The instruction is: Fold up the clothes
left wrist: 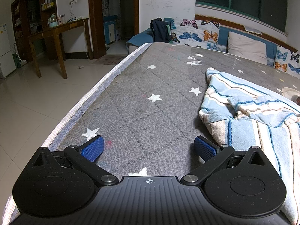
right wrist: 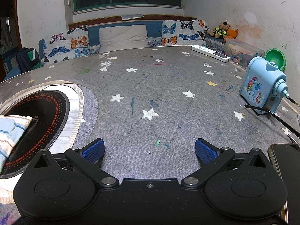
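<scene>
We see our left hand-held gripper (left wrist: 149, 147) as a matte black, finely speckled body with two round disc housings, a ribbed centre plate bearing a small white crosshair mark, and silver pivot screws on angled link arms. Its fingers carry blue textured rubber pads (left wrist: 93, 149). Our right hand-held gripper (right wrist: 149, 148) matches, with blue pads (right wrist: 205, 151) and one small centre screw.

1. Black round cooktop (right wrist: 37, 120) set in the table, right wrist view: one white Chinese character, "方", beside the striped cloth (right wrist: 11, 131); rest hidden.
2. Blue pencil sharpener (right wrist: 260, 88): unicorn pic; pink lettering too small to read.
3. Left wrist view: no readable text.
</scene>
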The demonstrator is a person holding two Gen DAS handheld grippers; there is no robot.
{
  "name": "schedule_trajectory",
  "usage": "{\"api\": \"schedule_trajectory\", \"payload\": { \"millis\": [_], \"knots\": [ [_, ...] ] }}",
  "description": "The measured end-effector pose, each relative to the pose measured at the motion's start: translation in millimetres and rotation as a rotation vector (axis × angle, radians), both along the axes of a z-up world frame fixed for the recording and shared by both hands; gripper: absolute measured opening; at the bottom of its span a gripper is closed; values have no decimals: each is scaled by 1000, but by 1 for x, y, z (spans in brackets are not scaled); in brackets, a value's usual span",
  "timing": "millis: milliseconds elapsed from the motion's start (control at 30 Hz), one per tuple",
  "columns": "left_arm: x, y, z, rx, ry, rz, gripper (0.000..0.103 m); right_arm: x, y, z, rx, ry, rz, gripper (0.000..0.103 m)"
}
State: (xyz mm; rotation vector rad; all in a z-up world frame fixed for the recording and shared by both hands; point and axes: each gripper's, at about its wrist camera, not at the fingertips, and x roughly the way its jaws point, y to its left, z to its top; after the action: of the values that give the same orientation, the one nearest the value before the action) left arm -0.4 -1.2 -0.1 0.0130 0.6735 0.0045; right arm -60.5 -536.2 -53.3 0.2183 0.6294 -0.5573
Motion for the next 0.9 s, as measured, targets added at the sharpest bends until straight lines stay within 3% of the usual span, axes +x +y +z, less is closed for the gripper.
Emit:
{"api": "schedule_trajectory", "payload": {
  "millis": [767,900],
  "knots": [
    [-3,-6,0,0,0,0,103,0,-2,1,14,-2,-12,103],
    [-6,-8,2,30,2,-5,102,-3,-3,4,24,-10,-9,103]
  ]
}}
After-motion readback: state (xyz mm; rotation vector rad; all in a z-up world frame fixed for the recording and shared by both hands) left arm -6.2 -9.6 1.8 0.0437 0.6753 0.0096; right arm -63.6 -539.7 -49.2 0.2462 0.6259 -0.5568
